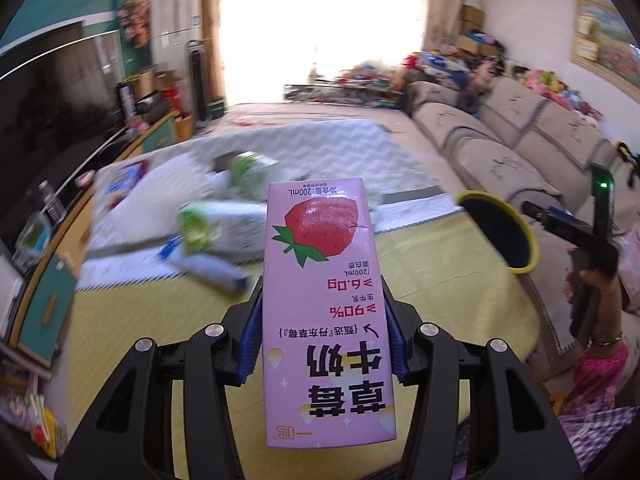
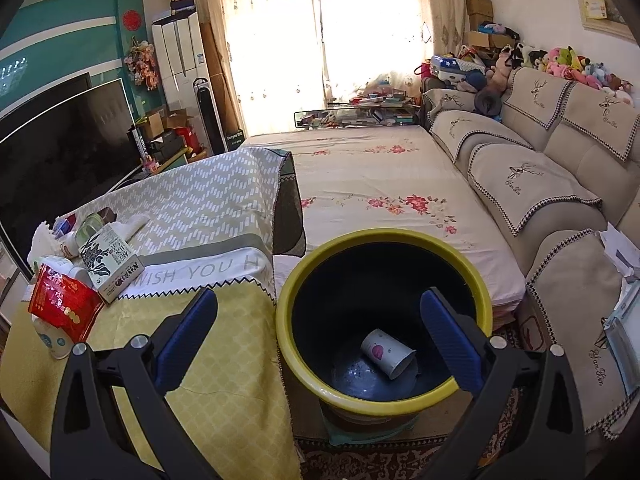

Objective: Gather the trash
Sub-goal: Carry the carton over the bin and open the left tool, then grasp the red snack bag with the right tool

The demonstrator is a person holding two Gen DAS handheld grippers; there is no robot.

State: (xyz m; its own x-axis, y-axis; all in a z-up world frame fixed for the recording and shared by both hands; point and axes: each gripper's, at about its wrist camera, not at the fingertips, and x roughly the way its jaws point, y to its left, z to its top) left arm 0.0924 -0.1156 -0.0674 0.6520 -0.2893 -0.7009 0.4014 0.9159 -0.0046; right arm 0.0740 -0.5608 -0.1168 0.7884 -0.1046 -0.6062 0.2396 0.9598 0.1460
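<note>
L gripper (image 1: pixel 325 334): jaws clamped on pink strawberry milk carton (image 1: pixel 326 304), blue pads pressing both long sides at approx mid-height; print reads upside down, so carton is inverted relative to the cam. Carton held above yellow tablecloth (image 1: pixel 420 256), well apart from the bin.

R gripper (image 2: pixel 318 338): jaws spread wide, nothing between them. Hovers over trash bin (image 2: pixel 288 292) (yellow rim, dark inside). One paper cup (image 2: pixel 387 353) lies tipped on bin floor.

Step in hand (judgement): carry carton to bin, drop. To do well: swing L gripper to its right until carton sits fully over bin mouth (image 1: pixel 502 234), inside the rim line, then open. Bin stands off the table edge, lower than tabletop, so release only once past the edge. Grip looks square; no regrasp needed. R gripper should clear the mouth first to avoid collision.

More trash left on table: green-and-white cartons (image 1: pixel 208 226), red packet (image 2: pixel 64 306), black-and-white box (image 2: pixel 110 266).

Hidden/unclear: L view motion-blurred, table items hard to ID. Carton blocks table centre. Whether carton is empty: can't tell. Bin base cut off by R fingers (image 2: pixel 188 336).
</note>
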